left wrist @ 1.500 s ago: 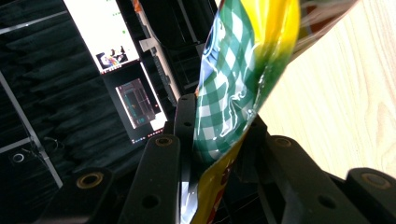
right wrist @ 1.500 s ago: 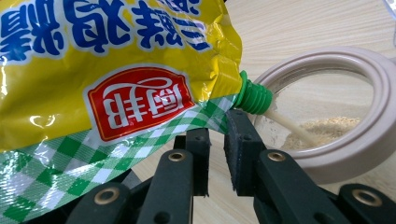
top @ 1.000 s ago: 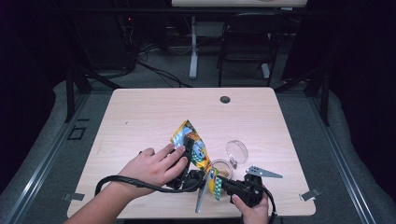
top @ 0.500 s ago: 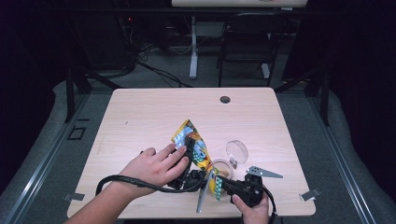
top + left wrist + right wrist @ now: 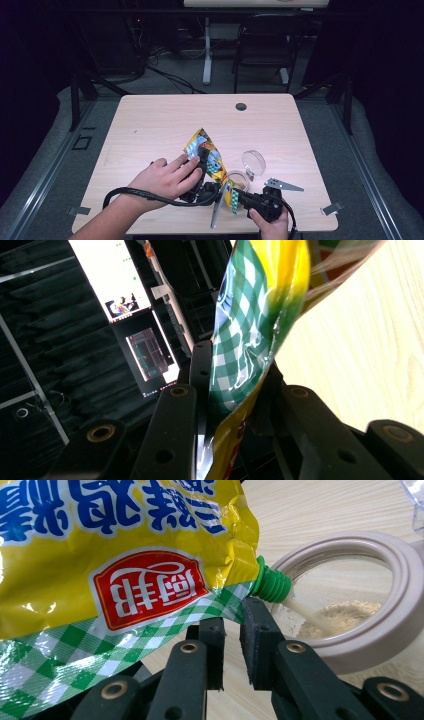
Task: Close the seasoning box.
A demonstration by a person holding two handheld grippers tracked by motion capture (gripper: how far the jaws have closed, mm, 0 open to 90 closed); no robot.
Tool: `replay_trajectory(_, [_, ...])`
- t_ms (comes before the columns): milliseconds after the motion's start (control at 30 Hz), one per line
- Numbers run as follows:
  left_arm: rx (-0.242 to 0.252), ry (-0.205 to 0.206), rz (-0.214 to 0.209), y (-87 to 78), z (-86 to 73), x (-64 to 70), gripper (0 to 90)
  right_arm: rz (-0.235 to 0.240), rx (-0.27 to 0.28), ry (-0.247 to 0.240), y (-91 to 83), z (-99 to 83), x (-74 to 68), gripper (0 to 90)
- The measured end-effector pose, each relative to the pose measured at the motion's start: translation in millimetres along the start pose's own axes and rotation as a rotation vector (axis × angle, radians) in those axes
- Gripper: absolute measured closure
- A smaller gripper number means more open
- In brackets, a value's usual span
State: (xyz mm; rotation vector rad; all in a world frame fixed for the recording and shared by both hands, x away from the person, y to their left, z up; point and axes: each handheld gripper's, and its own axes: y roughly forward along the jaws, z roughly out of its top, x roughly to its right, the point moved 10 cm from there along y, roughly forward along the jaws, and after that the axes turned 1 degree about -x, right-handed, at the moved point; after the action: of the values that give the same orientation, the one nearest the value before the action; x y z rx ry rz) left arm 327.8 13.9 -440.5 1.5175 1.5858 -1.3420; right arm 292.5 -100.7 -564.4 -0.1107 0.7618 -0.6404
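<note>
Yellow pouch (image 5: pixel 125 555) pinched by left gripper (image 5: pixel 235 405) fingers, right gripper (image 5: pixel 231 630) fingers too.

we see yellow pouch (image 5: pixel 135 555), green-white check edge, red label, tilted spout-down | green spout (image 5: pixel 270 585) over jar rim, powder streaming out | beige-rimmed clear jar (image 5: pixel 370 630) upright, open, some tan powder inside, near table front edge
</note>
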Motion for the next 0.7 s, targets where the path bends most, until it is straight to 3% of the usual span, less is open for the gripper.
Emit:
replay_trajectory(500, [0.003,0.011,-0.009,-0.6,0.1,1.8,80.1,-0.006,0.006,0.002,-0.9,0.2,0.9,80.5])
replay_trajectory(600, [0.004,-0.011,-0.013,-0.1,-1.2,4.8,80.3,-0.007,0.007,0.004,-1.2,0.4,0.8,80.4])
replay_trajectory(700, [0.002,-0.004,-0.021,-0.2,-2.2,5.0,80.3,-0.013,0.006,-0.001,-1.4,0.3,1.1,80.5])
